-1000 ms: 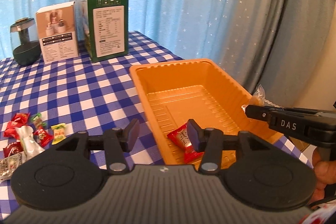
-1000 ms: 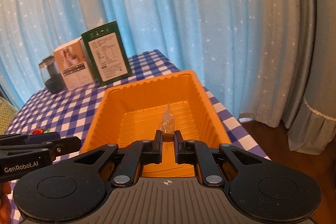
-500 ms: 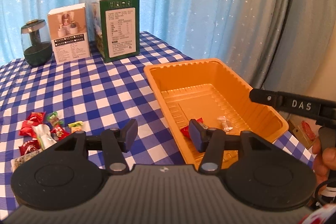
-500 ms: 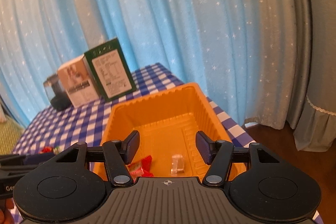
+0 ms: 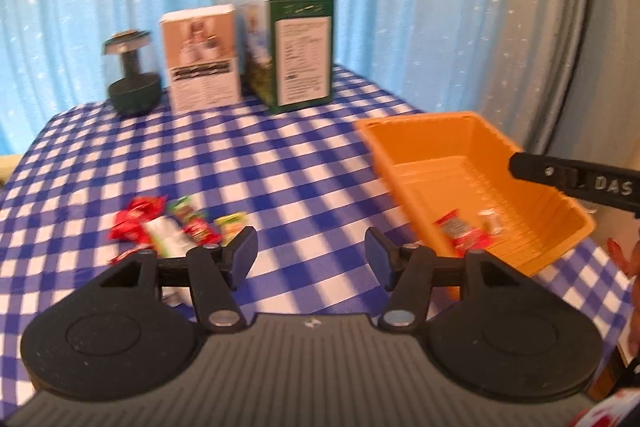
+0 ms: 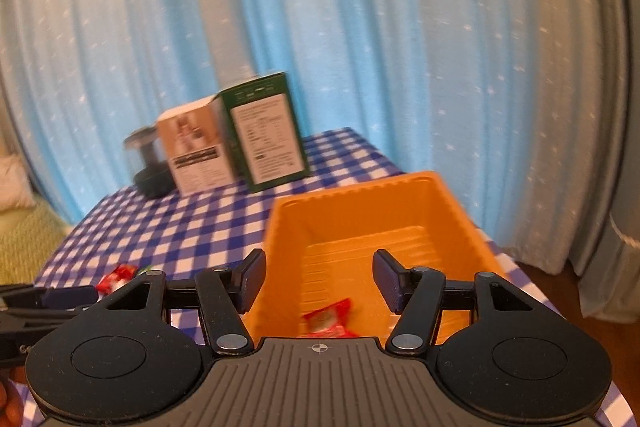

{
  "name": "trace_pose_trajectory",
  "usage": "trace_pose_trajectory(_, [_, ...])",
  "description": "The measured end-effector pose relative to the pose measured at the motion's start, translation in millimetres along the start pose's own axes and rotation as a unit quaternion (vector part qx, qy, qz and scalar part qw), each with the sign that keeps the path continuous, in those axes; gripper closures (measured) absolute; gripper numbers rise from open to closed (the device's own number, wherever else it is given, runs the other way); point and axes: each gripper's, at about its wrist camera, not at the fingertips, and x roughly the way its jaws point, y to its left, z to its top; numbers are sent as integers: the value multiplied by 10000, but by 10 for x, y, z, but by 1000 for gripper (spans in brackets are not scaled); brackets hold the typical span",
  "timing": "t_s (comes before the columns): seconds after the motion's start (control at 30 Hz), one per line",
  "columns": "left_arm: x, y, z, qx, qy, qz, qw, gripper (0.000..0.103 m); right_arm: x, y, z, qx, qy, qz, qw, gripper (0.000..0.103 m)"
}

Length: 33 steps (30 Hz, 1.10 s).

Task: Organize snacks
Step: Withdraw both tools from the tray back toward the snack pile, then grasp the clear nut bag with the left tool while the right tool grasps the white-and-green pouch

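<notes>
An orange tray stands on the checked table at the right; it also shows in the right wrist view. In it lie a red snack packet and a clear-wrapped candy. A heap of loose snack packets lies on the cloth at the left. My left gripper is open and empty above the table between heap and tray. My right gripper is open and empty above the tray's near end; its finger reaches over the tray's right rim.
A green box, a white box and a dark jar stand at the table's back edge before a blue curtain. The table's right edge runs just past the tray. A red snack packet shows left of the tray.
My right gripper opened and dropped the clear-wrapped candy into the tray, then drew back. My left gripper swung left and back, so the heap of snacks now lies nearer its fingers.
</notes>
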Motion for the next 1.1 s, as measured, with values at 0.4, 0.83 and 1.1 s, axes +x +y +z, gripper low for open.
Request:
trace_pose_trajectory(0.4, [-166,797,-249,-19,105,498,9987,47,264,849,-178,-851,190,926,9919,44])
trace_pose_trajectory(0.83, [59,1194,-430,643,650,583,9941,47,932,1524,-323,-1460,914,1529,9731,44])
trace_pose_trajectory(1.1, [329,1295,-380,1278,693,423,9885,47,1296,1637,-396,-1706,1370,1494,9643,44])
